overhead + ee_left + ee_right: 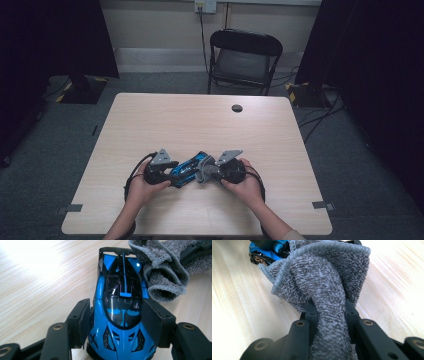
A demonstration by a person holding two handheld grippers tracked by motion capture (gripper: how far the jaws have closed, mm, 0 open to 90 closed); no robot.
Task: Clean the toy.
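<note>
A blue and black toy racing car (186, 170) lies on the wooden table (200, 125) near its front edge. My left gripper (175, 176) is shut on it. In the left gripper view the pads press both sides of the car (122, 302) near its nose, with the left gripper (116, 317) straddling it. My right gripper (207, 172) is shut on a bunched grey cloth (204, 171). The cloth (165, 272) rests against the car's rear right side. In the right gripper view the cloth (324, 277) bulges out of the right gripper (329, 312), hiding most of the car (265, 250).
A black folding chair (245, 55) stands beyond the table's far edge. A round cable hole (237, 108) sits in the tabletop at the back right. Dark curtains flank both sides, and cables lie on the floor at the right.
</note>
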